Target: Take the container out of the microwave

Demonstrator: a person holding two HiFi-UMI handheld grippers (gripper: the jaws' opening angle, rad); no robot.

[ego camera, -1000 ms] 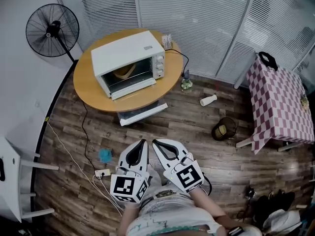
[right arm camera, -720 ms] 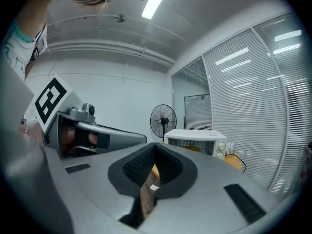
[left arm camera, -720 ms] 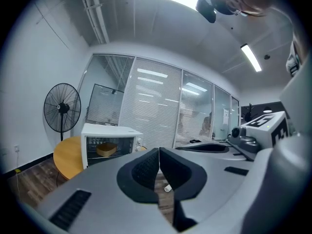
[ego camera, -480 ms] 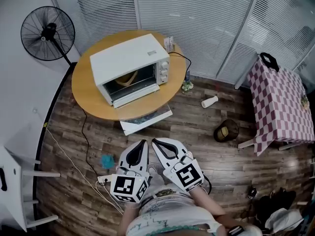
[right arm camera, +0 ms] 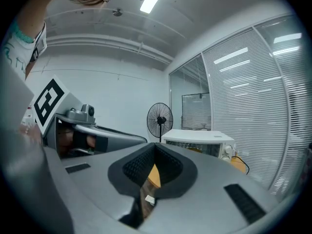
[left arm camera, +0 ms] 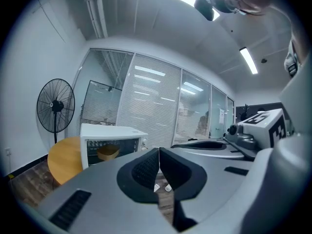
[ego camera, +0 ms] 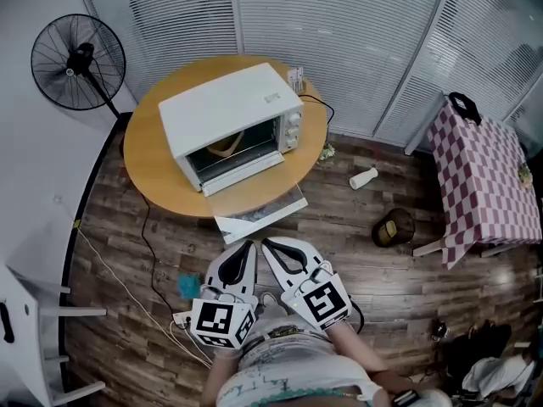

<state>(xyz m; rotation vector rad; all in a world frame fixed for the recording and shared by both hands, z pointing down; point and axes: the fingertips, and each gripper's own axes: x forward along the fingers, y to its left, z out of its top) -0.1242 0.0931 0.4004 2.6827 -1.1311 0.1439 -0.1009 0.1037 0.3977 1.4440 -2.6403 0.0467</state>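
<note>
The tan container [ego camera: 226, 147] sits inside the white microwave [ego camera: 222, 107], showing through its front, up on the round wooden table [ego camera: 153, 172]. We're well apart from it. Our left gripper [ego camera: 247, 247] has its jaws pressed together, empty, and our right gripper [ego camera: 266, 246] likewise.

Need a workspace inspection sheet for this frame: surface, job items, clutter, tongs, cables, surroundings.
Surface: round wooden table, microwave on it.
Job's things: white microwave, door looks shut; tan container inside, seen through the door.
Clutter: bottle lying on the floor, dark basket, blue item, white board under the table.
Tongs: left tongs and right tongs both shut, empty, short of the table.
Cables: black cord from the microwave; white cable to a power strip on the floor.
Surroundings: fan, blinds, checkered table.
</note>
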